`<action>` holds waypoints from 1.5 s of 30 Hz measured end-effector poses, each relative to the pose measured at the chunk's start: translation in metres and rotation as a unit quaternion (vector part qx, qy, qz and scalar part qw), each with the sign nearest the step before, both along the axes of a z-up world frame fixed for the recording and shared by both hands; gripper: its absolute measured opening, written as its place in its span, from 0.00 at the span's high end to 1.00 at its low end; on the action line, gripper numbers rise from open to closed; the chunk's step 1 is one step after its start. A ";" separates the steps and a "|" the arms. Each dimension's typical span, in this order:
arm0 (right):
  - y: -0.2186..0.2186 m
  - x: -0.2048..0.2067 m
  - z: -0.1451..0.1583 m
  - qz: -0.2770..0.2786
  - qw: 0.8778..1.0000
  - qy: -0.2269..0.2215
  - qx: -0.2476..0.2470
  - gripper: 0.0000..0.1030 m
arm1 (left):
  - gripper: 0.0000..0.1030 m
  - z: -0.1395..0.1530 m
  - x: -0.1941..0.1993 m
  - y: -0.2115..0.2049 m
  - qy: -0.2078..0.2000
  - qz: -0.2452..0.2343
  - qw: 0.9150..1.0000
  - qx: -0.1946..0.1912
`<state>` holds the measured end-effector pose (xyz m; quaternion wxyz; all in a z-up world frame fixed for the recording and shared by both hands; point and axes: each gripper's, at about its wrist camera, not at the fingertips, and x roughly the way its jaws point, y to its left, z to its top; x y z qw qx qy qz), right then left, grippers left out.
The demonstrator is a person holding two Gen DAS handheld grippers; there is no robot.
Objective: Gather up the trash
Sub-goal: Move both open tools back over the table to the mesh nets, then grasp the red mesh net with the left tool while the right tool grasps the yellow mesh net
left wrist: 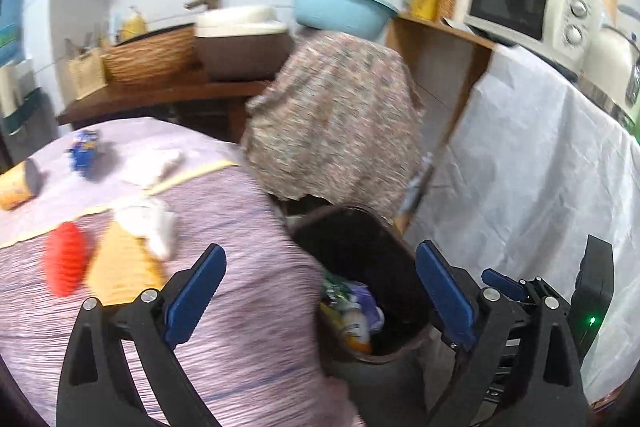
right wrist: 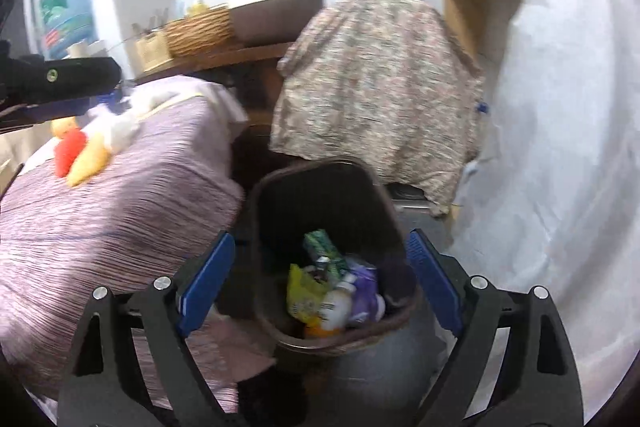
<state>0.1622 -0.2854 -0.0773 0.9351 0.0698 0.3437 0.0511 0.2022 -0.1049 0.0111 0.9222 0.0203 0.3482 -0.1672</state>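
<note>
A dark brown trash bin [right wrist: 320,195] stands on the floor between the table and a white-draped counter; it also shows in the left wrist view [left wrist: 360,247]. Inside it lie a green packet [right wrist: 322,253], a yellow wrapper [right wrist: 304,293], a white bottle [right wrist: 336,307] and purple trash [right wrist: 366,291]. My right gripper [right wrist: 320,281] is open and empty above the bin. My left gripper [left wrist: 320,297] is open and empty at the table's edge, over the bin. On the table lie a red object [left wrist: 66,263], an orange wrapper [left wrist: 120,263], white crumpled paper [left wrist: 154,223], a blue packet [left wrist: 86,147] and a paper cup [left wrist: 18,185].
The table has a lilac striped cloth [left wrist: 224,267]. A floral cloth [left wrist: 336,115] hangs behind the bin. The white-draped counter [left wrist: 532,167] holds a microwave [left wrist: 532,7]. A sink [left wrist: 240,39], a wicker basket [left wrist: 148,55] and a blue basin [left wrist: 340,7] stand at the back.
</note>
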 end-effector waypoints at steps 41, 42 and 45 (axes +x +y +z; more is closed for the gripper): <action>0.209 0.066 0.050 0.252 0.966 0.027 0.044 0.15 | 0.76 -0.048 0.057 0.223 0.070 0.187 0.979 0.037; 0.215 0.071 0.048 0.253 0.966 0.030 0.039 0.15 | 0.76 -0.045 0.054 0.224 0.067 0.186 0.980 0.035; 0.226 0.084 0.044 0.255 0.966 0.039 0.029 0.15 | 0.76 -0.037 0.043 0.228 0.060 0.185 0.981 0.024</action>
